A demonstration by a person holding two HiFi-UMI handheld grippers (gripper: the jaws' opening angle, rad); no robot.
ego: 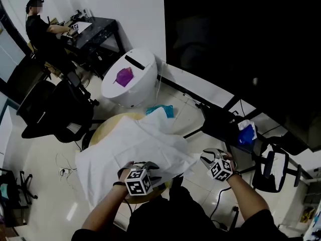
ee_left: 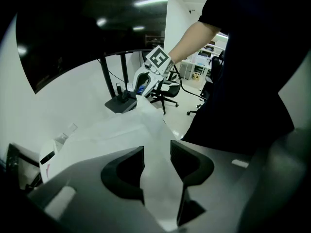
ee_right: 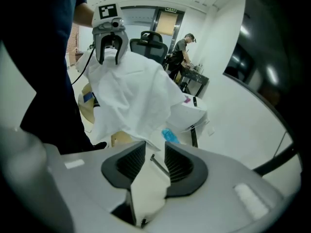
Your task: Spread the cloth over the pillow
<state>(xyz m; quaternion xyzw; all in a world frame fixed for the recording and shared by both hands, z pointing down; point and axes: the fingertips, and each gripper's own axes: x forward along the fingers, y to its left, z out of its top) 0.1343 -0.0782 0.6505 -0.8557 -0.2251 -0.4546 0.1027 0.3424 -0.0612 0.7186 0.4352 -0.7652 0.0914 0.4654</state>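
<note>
The cloth (ego: 145, 144) lies white and rumpled over the round yellowish pillow (ego: 107, 127). Only the pillow's far-left rim and a sliver of its near edge stay bare. The cloth's far corner peaks up toward a teal thing (ego: 163, 109) on the floor, and its near edge hangs down in front of the person.

The left hand-held gripper (ego: 145, 165) is clamped on that near edge, with a fold of cloth filling the gap between its jaws. The right hand-held gripper (ego: 208, 158) stands just off the cloth's right edge with its jaws apart. A pale flap sits low between them, but the pads do not press on it.

To the left of the pillow the pale floor (ego: 35, 169) is open, crossed by a thin cable (ego: 65, 170), and a black office chair (ego: 55, 109) stands beyond. The right side is tighter. A dark stand carrying a blue thing (ego: 247, 133) and a second chair (ego: 271, 169) stand near the right hand-held gripper.

Past the pillow stands a white round bin (ego: 145, 82) with a dark slot in its top face, where a purple thing (ego: 124, 76) sits. At far left a person (ego: 40, 29) works at a dark bench (ego: 100, 31).
</note>
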